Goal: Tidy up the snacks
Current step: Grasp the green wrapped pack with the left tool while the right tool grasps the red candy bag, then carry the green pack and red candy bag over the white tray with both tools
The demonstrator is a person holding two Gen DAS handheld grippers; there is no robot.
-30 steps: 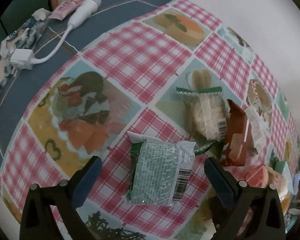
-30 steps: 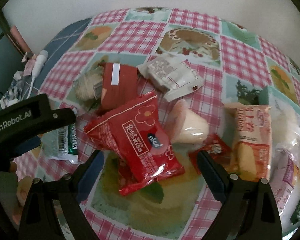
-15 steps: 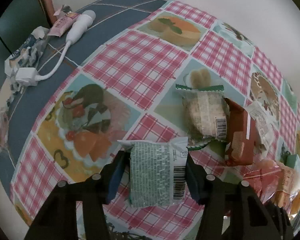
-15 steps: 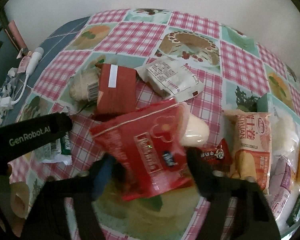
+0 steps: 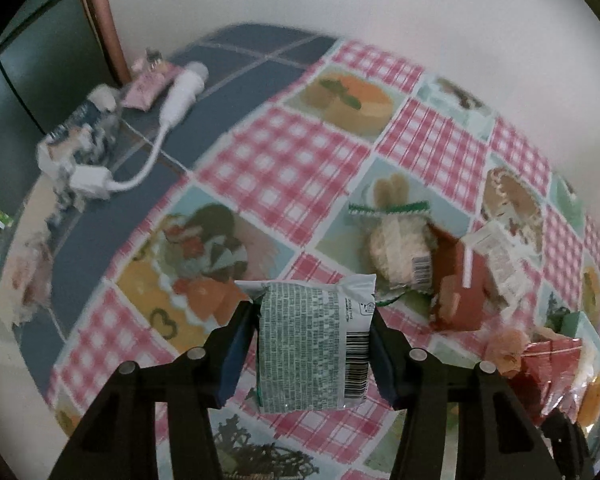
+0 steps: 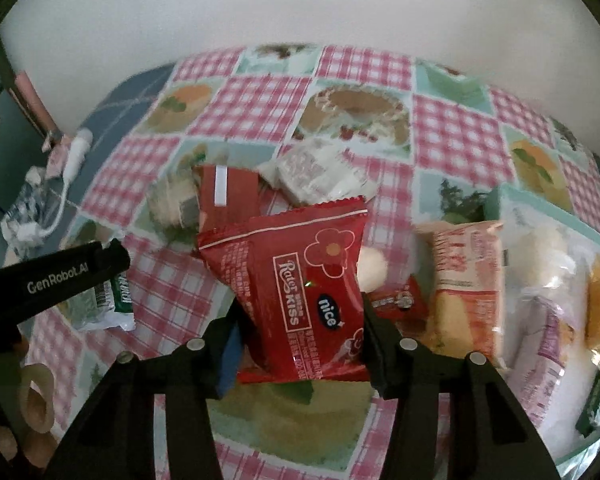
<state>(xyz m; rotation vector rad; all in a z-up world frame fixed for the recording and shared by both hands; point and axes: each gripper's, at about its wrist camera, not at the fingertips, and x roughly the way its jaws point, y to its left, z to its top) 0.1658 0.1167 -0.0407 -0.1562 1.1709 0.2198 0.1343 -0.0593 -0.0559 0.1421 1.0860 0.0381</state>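
My left gripper point(image 5: 312, 312) has a green-and-white printed snack packet point(image 5: 308, 344) between its blue pads, lifted off the checked tablecloth point(image 5: 284, 152); the jaws are closing, pressing its sides. In the right wrist view my right gripper point(image 6: 300, 312) grips a red "nice" packet point(image 6: 296, 264) raised above the snack pile, its jaws closing as well. The left gripper's black body point(image 6: 56, 280) and its green packet point(image 6: 108, 304) show at the left of that view.
A snack pile lies mid-table: pale cracker packet point(image 5: 400, 252), brown-red packet point(image 6: 228, 196), white packet point(image 6: 320, 168), jelly cup point(image 6: 372, 268), orange cake packet point(image 6: 468, 276). A clear bag of snacks point(image 6: 548, 280) sits right. A white charger and cable point(image 5: 168, 120) lie far left.
Both grippers went from wide open over packets lying on the cloth to closed on them. Each has since risen with its packet: green in the left, red in the right.
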